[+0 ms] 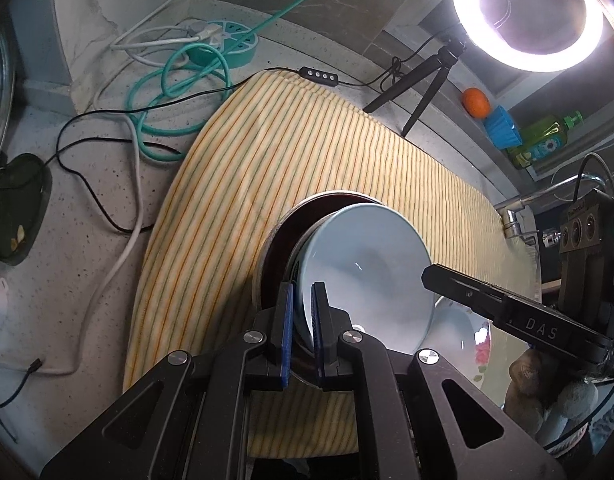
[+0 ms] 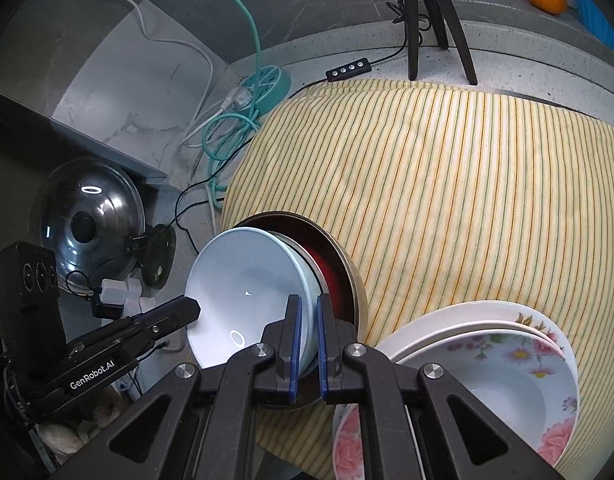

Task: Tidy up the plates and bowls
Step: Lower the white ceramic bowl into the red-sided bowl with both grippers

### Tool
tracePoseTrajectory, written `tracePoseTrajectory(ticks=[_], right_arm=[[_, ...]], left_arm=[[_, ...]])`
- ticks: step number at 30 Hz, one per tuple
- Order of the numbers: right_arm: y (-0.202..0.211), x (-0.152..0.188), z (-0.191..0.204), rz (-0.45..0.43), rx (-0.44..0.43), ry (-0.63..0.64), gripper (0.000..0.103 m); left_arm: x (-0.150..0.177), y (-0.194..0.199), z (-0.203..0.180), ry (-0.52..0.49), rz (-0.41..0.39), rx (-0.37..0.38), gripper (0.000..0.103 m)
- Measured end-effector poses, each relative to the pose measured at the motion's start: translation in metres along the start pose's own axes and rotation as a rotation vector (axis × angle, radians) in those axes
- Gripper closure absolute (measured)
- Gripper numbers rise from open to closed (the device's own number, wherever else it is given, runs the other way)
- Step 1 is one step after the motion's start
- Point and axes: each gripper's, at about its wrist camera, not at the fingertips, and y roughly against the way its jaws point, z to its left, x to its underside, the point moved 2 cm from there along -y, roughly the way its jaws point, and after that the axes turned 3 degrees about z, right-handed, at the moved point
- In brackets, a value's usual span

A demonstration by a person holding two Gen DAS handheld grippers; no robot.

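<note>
The left hand-held gripper (image 1: 303, 336) is clamped on the rim of the pale blue bowl (image 1: 371, 272), and the right hand-held gripper (image 2: 307, 344) pinches its opposite rim. The bowl sits tilted inside a metal bowl (image 2: 349, 276) on the striped cloth (image 2: 447, 184) covering the counter (image 1: 67, 280). Floral plates (image 2: 519, 364) are stacked just beside.

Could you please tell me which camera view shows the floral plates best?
The right wrist view: the floral plates lie stacked and nearly whole on the striped cloth. The left wrist view catches only a sliver behind the right tool.
</note>
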Motion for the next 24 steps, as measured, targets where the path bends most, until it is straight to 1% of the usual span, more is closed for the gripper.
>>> tracePoseTrajectory(ticks=[6,15,16,19,23,24], right_arm=[[-0.002,0.000,0.001,0.000,0.012,0.007,0.096],[0.000,0.001,0.001,0.012,0.006,0.023,0.096],[0.000,0.001,0.001,0.016,0.008,0.022,0.095],[0.002,0.002,0.001,0.009,0.005,0.025,0.093],[0.008,0.004,0.000,-0.013,-0.005,0.034,0.093],[0.010,0.004,-0.001,-0.019,-0.013,0.029,0.091]], left_arm=[[-0.001,-0.001,0.000,-0.003,-0.003,0.002,0.096],[-0.002,-0.002,0.001,-0.007,0.006,0.009,0.096],[-0.001,-0.003,0.001,-0.008,0.009,0.010,0.095],[0.001,-0.002,0.001,-0.014,0.006,0.000,0.092],[0.002,0.003,0.003,-0.013,-0.011,0.008,0.092],[0.003,0.006,0.003,-0.013,-0.020,0.007,0.092]])
